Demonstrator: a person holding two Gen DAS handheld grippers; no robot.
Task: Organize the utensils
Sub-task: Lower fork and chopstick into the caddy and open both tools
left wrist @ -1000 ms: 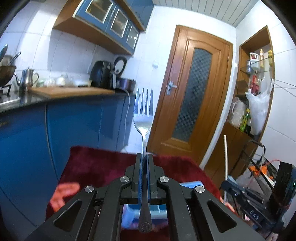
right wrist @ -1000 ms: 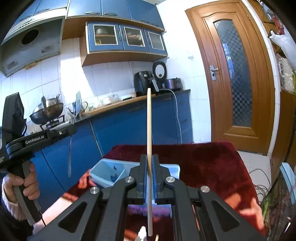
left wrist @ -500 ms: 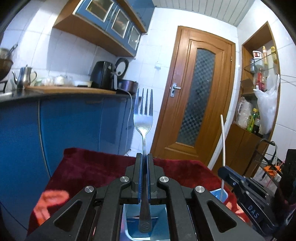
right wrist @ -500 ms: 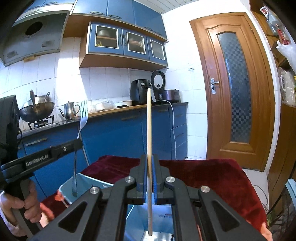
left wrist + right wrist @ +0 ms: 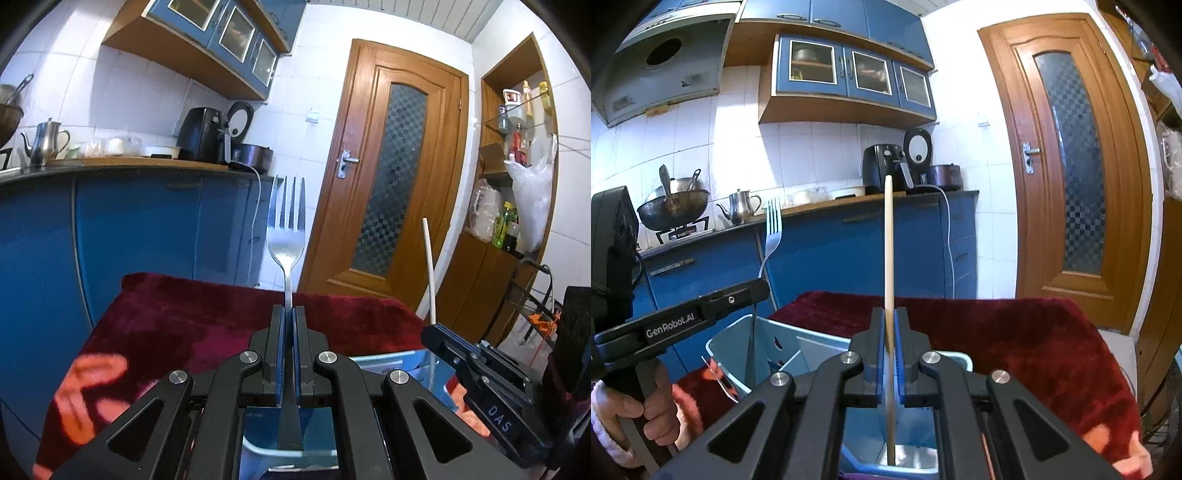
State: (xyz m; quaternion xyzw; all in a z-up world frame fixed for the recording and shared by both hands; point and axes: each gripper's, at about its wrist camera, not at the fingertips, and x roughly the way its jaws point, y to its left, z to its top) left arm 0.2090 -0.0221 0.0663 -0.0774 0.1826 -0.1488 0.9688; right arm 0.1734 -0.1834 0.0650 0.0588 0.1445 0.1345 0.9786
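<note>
The left gripper (image 5: 288,350) pinched a steel fork (image 5: 286,225) upright by its handle, tines at 12 o'clock. Its side read "GenRobot.AI" in the right wrist view. The right gripper (image 5: 889,354), marked "DAS" in the left wrist view, clamped a pale chopstick (image 5: 888,240) upright. Both lower ends dipped into a light blue utensil holder (image 5: 735,336) on a dark red cloth (image 5: 1015,332); the holder's contents were hidden by the grippers. A hand (image 5: 646,417) gripped the left handle at 8 o'clock.
</note>
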